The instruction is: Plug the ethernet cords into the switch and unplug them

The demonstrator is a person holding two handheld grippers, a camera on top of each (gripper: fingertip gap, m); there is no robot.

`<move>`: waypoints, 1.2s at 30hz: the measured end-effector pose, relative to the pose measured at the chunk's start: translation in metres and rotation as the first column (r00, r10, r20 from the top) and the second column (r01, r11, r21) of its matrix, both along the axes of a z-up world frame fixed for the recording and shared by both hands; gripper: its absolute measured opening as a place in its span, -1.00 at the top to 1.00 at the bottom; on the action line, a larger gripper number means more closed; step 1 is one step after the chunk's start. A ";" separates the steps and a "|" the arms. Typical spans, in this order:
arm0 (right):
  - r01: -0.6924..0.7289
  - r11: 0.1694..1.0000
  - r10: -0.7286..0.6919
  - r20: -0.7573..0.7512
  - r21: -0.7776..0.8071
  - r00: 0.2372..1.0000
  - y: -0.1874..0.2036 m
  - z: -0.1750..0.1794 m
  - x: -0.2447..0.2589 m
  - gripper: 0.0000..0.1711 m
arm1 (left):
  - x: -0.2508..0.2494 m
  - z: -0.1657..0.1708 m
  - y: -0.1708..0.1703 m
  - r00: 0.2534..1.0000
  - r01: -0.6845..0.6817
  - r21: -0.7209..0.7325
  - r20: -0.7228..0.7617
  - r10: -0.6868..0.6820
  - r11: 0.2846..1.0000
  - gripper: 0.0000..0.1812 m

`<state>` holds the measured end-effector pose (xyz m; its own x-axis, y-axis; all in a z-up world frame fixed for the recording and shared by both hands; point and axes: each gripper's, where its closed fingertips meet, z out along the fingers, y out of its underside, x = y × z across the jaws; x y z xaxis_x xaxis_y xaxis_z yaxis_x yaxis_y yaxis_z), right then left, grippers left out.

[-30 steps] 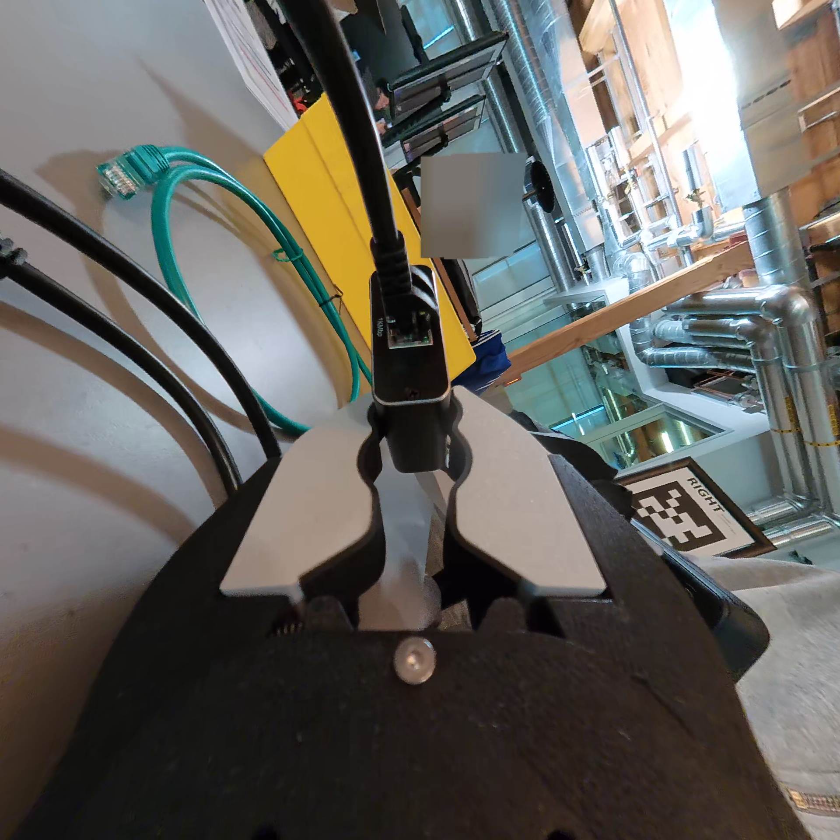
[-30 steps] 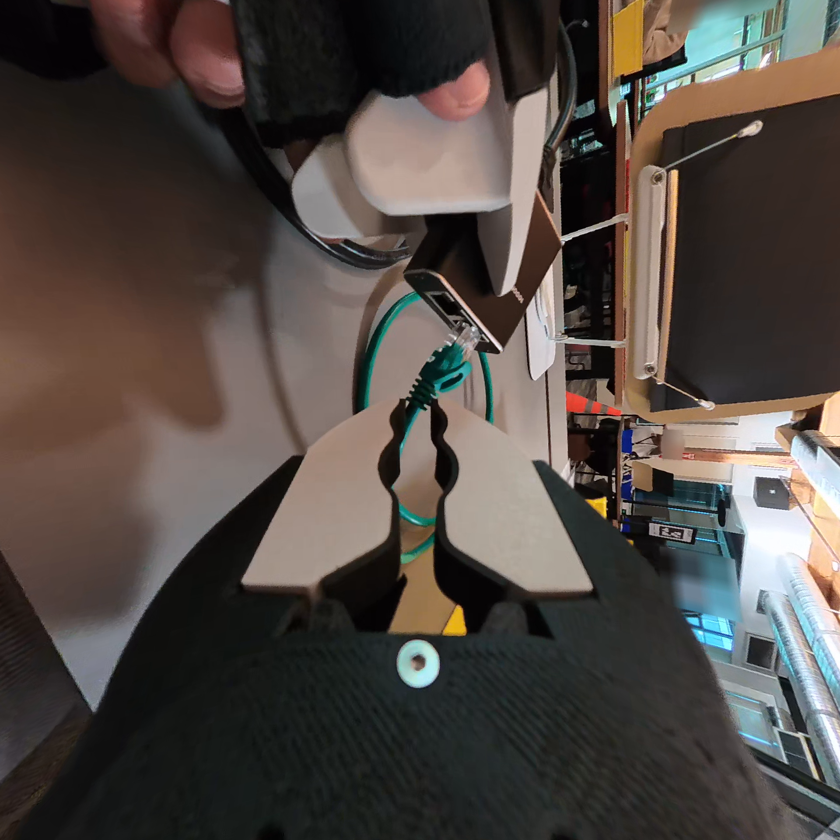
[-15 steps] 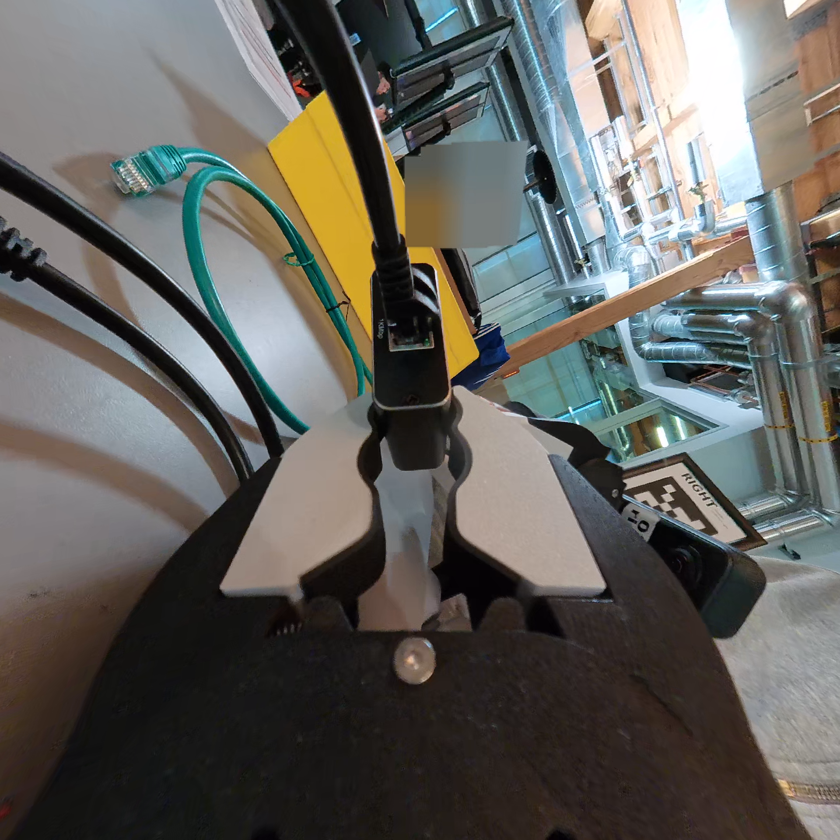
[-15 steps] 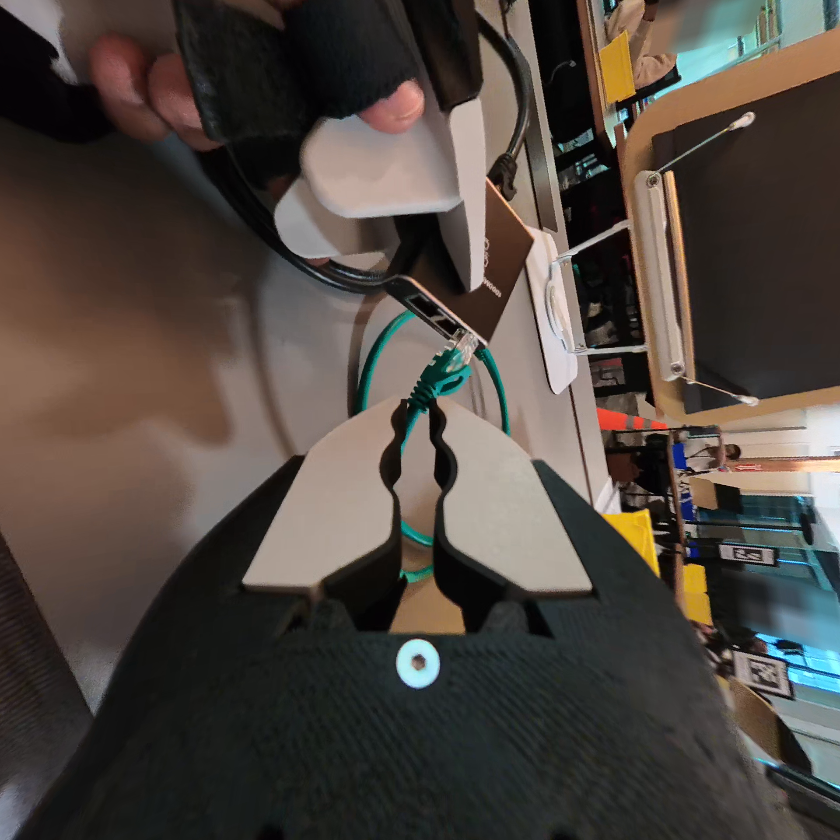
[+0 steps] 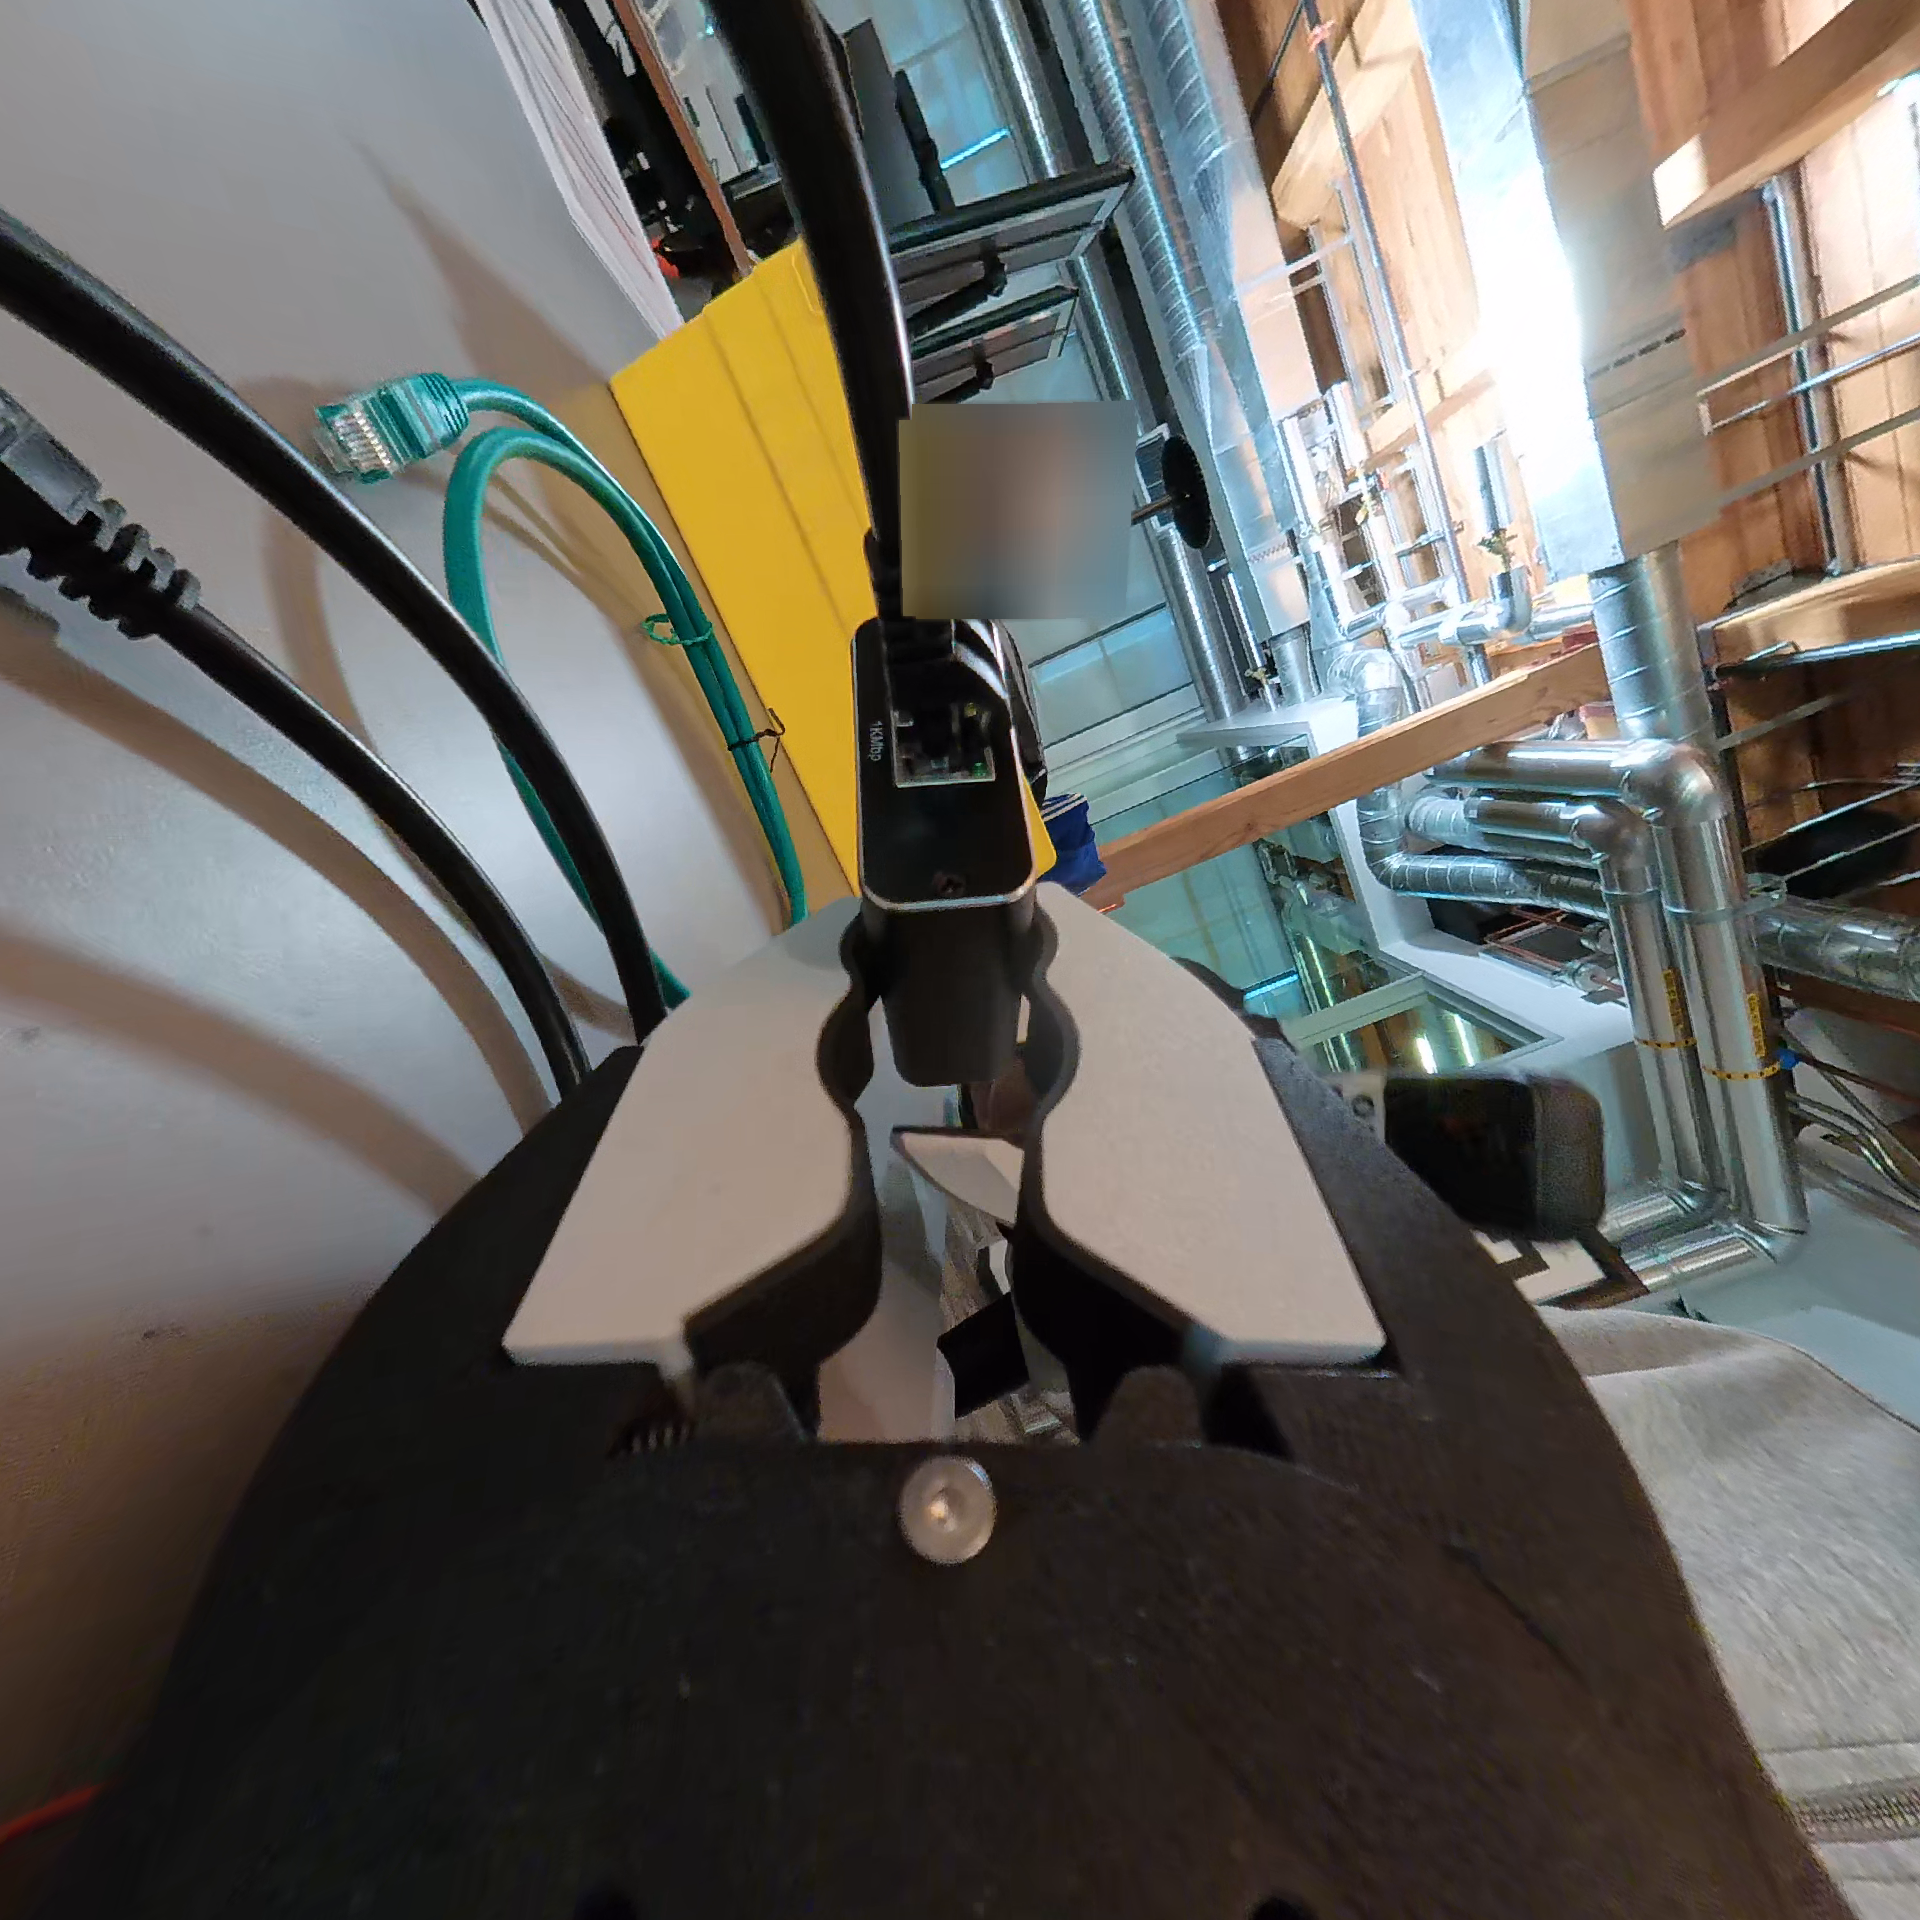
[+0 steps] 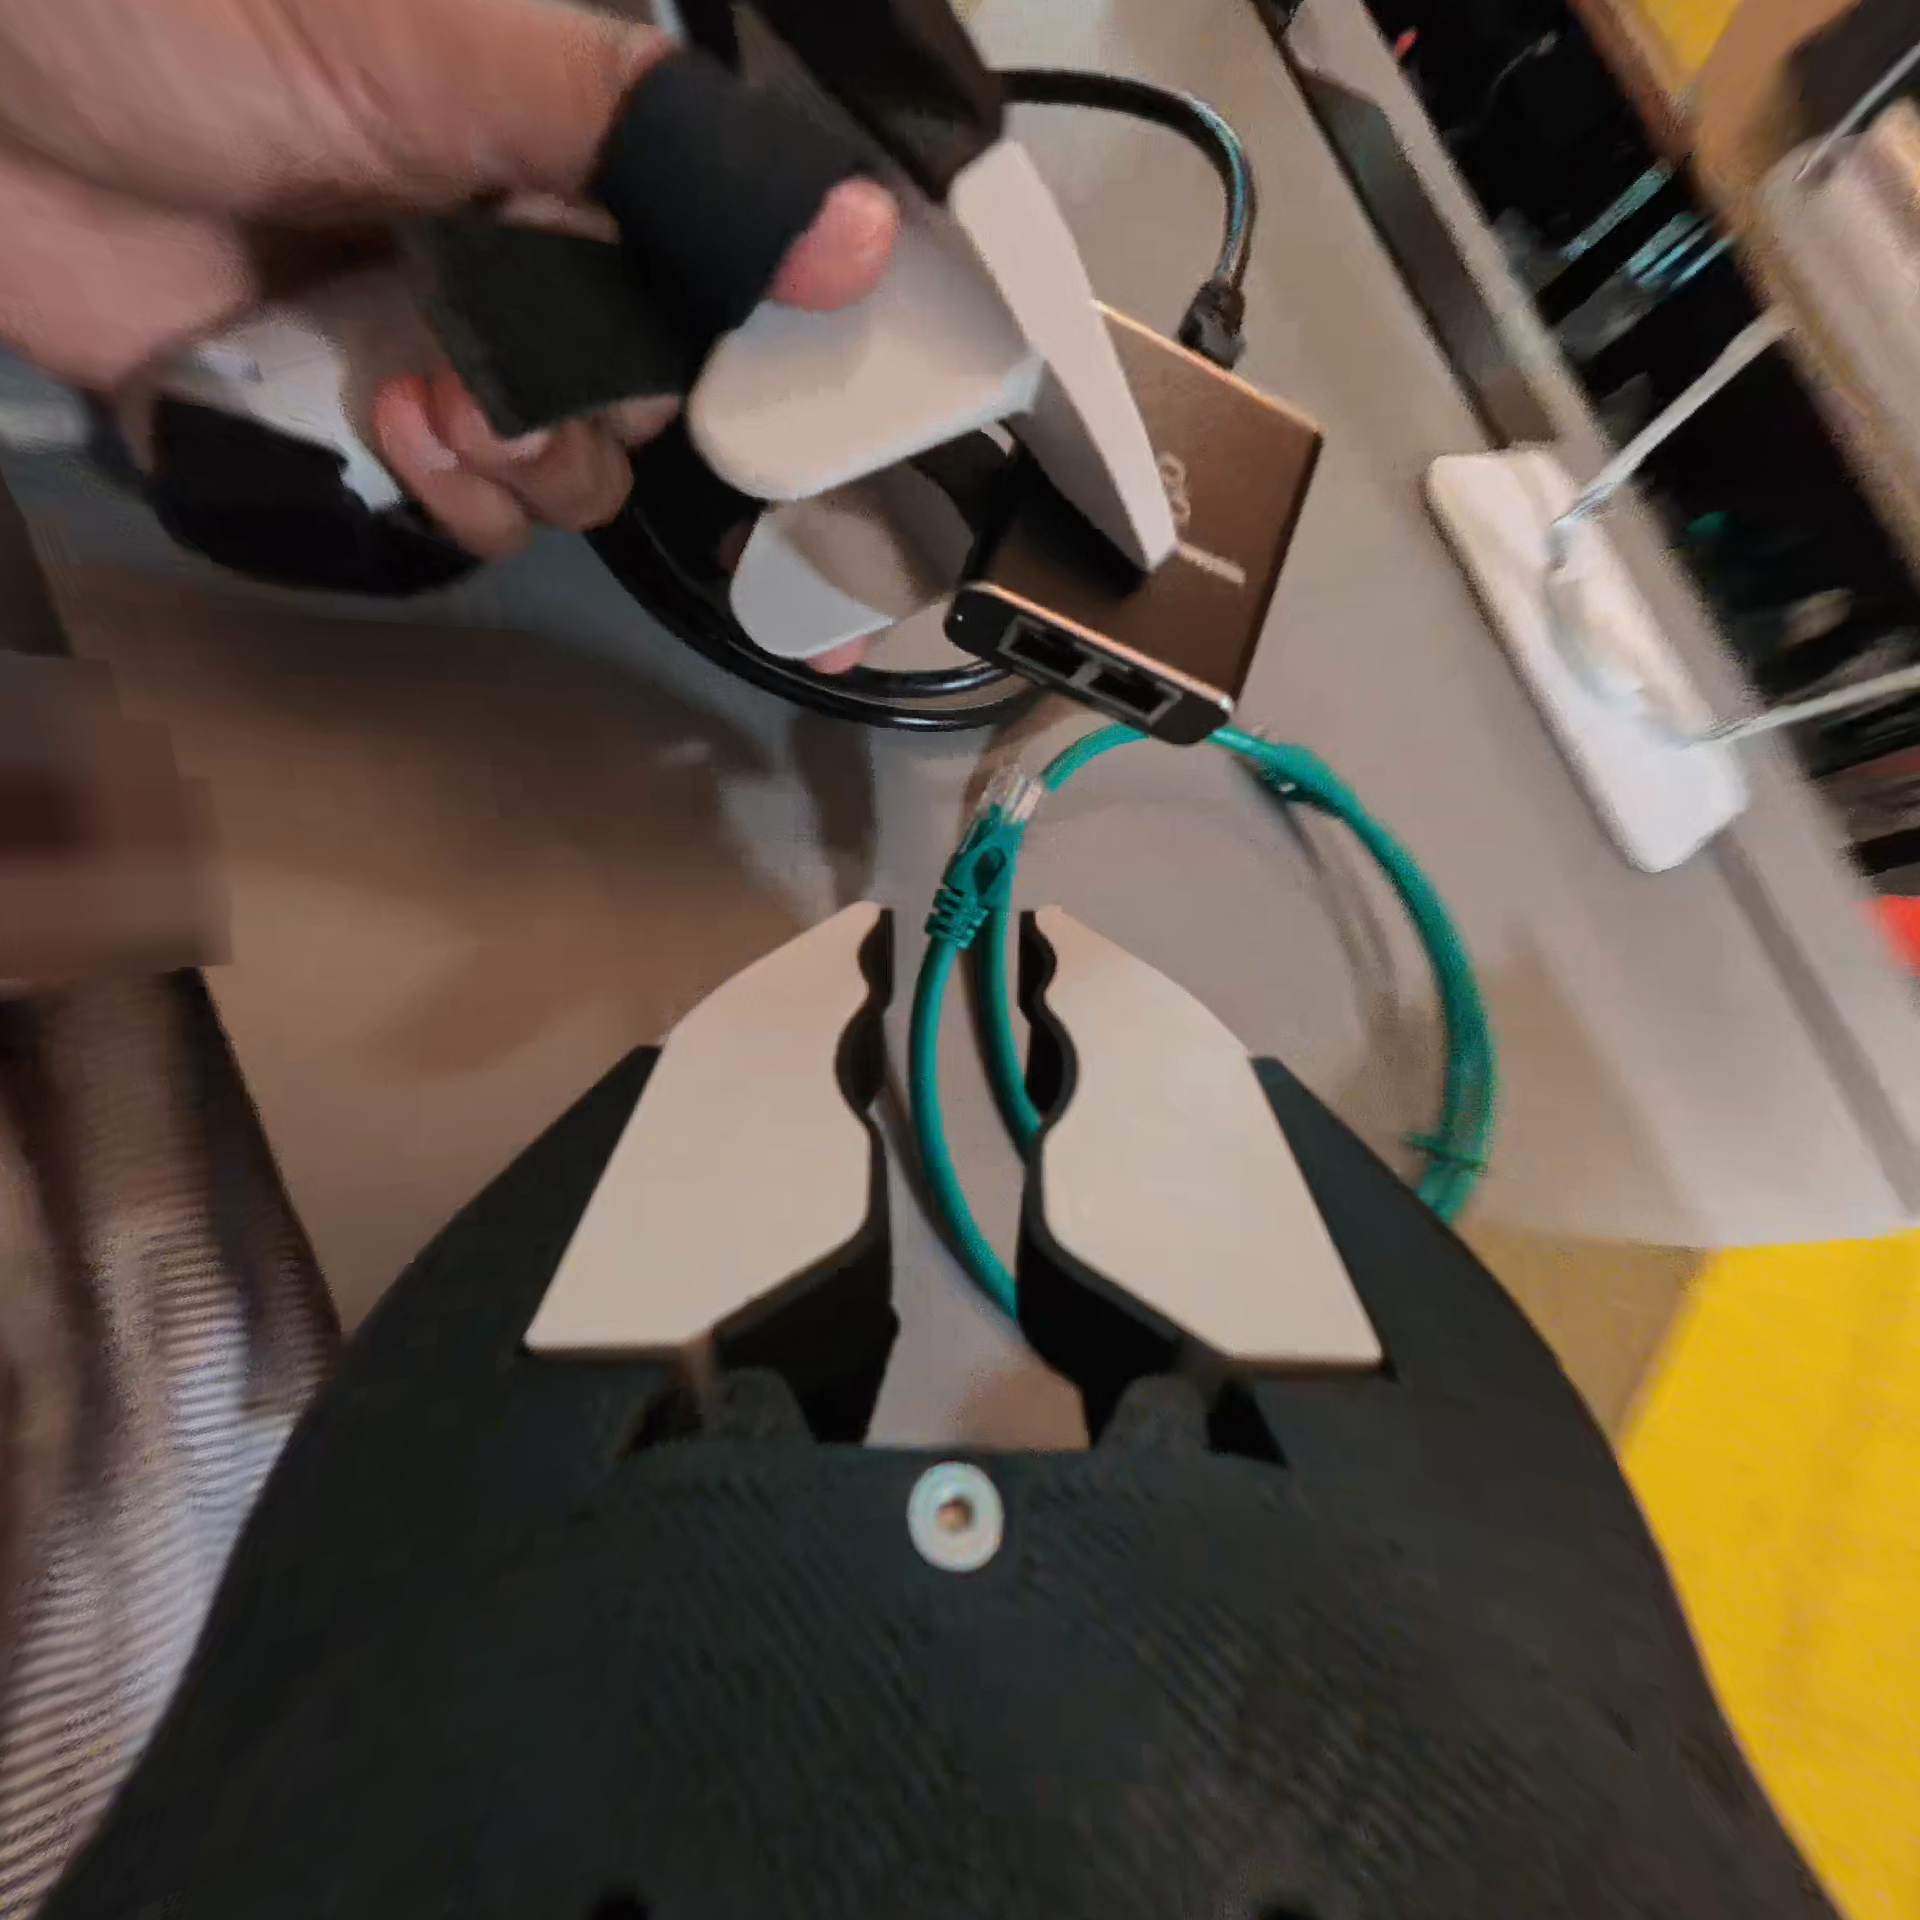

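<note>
My left gripper [image 5: 945, 935] is shut on the small black switch [image 5: 940, 831] and holds it above the grey table. A thick black cord [image 5: 852, 260] is plugged into the switch's far end, and one port facing me is empty. In the right wrist view the switch [image 6: 1195, 540] shows two empty ports, clamped between the left gripper's fingers [image 6: 1070, 416]. My right gripper [image 6: 956, 914] is open. The green ethernet cord [image 6: 935, 1091] runs loose between its fingers, and its plug [image 6: 987, 842] lies just past the tips, short of the switch. Another green plug [image 5: 379, 426] lies on the table.
Two black cords [image 5: 343, 727] cross the table at left, one ending in a dark plug [image 5: 52, 478]. A yellow folder [image 5: 748, 468] lies beyond the green coil, and it also shows in the right wrist view [image 6: 1787, 1507]. A white stand base [image 6: 1579, 665] sits right of the switch. A person's hand [image 6: 312, 177] holds the left gripper.
My right gripper has opened and let go of the green plug, which was at the switch's port. The plug has dropped away from the switch. The left gripper still holds the switch.
</note>
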<state>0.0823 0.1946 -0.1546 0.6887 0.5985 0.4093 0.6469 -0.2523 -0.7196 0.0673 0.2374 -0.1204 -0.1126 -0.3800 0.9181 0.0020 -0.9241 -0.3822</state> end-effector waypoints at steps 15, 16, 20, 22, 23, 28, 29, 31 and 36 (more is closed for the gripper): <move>0.066 0.946 -0.161 -0.283 -0.317 0.945 0.014 -0.030 0.004 0.70 | 0.000 -0.002 0.001 1.000 0.011 -0.010 -0.002 -0.011 1.000 0.73; 0.070 0.947 -0.155 -0.256 -0.314 0.954 0.016 -0.032 0.002 0.77 | 0.000 -0.002 0.001 1.000 0.013 -0.009 -0.002 -0.013 1.000 0.73; 0.031 0.971 -0.105 -0.308 -0.236 0.946 0.015 -0.016 -0.006 0.88 | 0.001 -0.003 0.000 1.000 0.012 0.000 -0.009 -0.012 1.000 0.73; 0.031 0.974 -0.112 -0.361 -0.223 0.926 0.014 -0.007 -0.003 0.88 | 0.002 -0.004 -0.001 1.000 0.013 0.012 -0.018 -0.013 1.000 0.73; 0.033 0.973 -0.118 -0.369 -0.227 0.922 0.013 -0.006 0.000 0.88 | 0.002 -0.004 -0.002 1.000 0.017 0.021 -0.024 -0.016 1.000 0.73; 0.035 0.962 -0.136 -0.365 -0.270 0.921 0.008 -0.013 0.009 0.88 | 0.006 -0.006 -0.009 0.998 0.040 0.074 -0.060 -0.036 0.996 0.73; 0.035 0.962 -0.135 -0.361 -0.271 0.923 0.008 -0.013 0.009 0.88 | 0.007 -0.007 -0.009 0.997 0.043 0.081 -0.065 -0.038 0.996 0.73; 0.036 0.962 -0.132 -0.344 -0.272 0.930 0.007 -0.014 0.010 0.88 | 0.008 -0.008 -0.011 0.996 0.046 0.095 -0.076 -0.039 0.994 0.73; 0.036 0.965 -0.115 -0.295 -0.261 0.949 0.004 -0.016 0.009 0.88 | 0.010 -0.011 -0.014 0.993 0.054 0.135 -0.110 -0.039 0.989 0.73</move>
<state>0.0911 0.1985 -0.1706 0.8032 0.5954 0.0170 0.3784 -0.4880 -0.7866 0.0777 0.2238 -0.1311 -0.0371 -0.4999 0.8653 -0.0874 -0.8609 -0.5011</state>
